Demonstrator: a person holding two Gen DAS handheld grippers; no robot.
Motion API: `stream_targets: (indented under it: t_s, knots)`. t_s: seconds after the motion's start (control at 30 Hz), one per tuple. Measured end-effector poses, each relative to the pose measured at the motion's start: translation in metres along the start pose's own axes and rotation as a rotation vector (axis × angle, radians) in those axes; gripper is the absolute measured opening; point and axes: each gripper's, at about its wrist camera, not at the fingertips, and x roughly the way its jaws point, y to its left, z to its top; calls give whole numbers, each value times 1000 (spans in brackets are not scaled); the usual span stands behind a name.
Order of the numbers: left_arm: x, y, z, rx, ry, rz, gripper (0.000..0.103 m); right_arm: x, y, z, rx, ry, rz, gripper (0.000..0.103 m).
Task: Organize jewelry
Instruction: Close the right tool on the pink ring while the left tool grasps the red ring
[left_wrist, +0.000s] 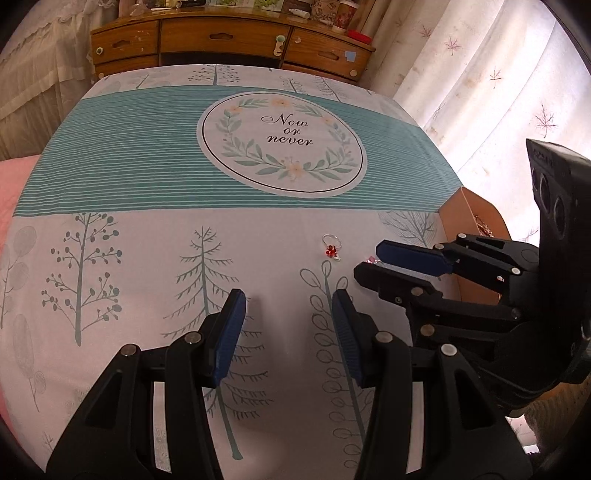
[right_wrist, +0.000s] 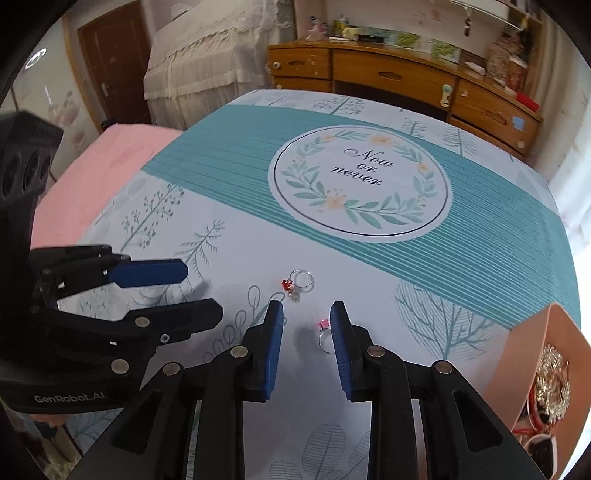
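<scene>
Two rings lie on the patterned tablecloth (right_wrist: 229, 236). A silver ring with a red stone (right_wrist: 300, 281) lies ahead of my right gripper; it also shows in the left wrist view (left_wrist: 331, 246). A silver ring with a pink stone (right_wrist: 325, 334) lies between the open jaws of my right gripper (right_wrist: 307, 325), close to the right finger. In the left wrist view only its pink tip (left_wrist: 371, 260) shows by my right gripper (left_wrist: 369, 260). My left gripper (left_wrist: 288, 308) is open and empty over the cloth, to the left of the rings.
A tan box (right_wrist: 532, 354) with gold and red jewelry stands at the table's right edge; it also shows in the left wrist view (left_wrist: 469, 218). A wooden dresser (left_wrist: 229, 40) stands beyond the table. A pink bed (right_wrist: 107, 166) is at the left.
</scene>
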Motion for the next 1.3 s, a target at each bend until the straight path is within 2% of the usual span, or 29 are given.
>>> stream_targets:
  t_s: [0.3, 0.5, 0.6, 0.77, 1.3]
  knots:
    - [4, 1, 3, 5, 4, -11, 46, 12, -4, -4, -18, 47, -9, 20]
    - [7, 1, 4, 3, 15, -11, 46, 12, -6, -6, -31, 36, -15, 18]
    - [9, 0, 5, 4, 18, -11, 46, 12, -5, -6, -48, 27, -32, 8]
    - [10, -3, 6, 11, 20, -11, 46, 10, -4, -8, -62, 10, -33, 7]
    - [27, -24, 27, 60, 18, -30, 44, -50, -14, -23, 21, -113, -31, 6]
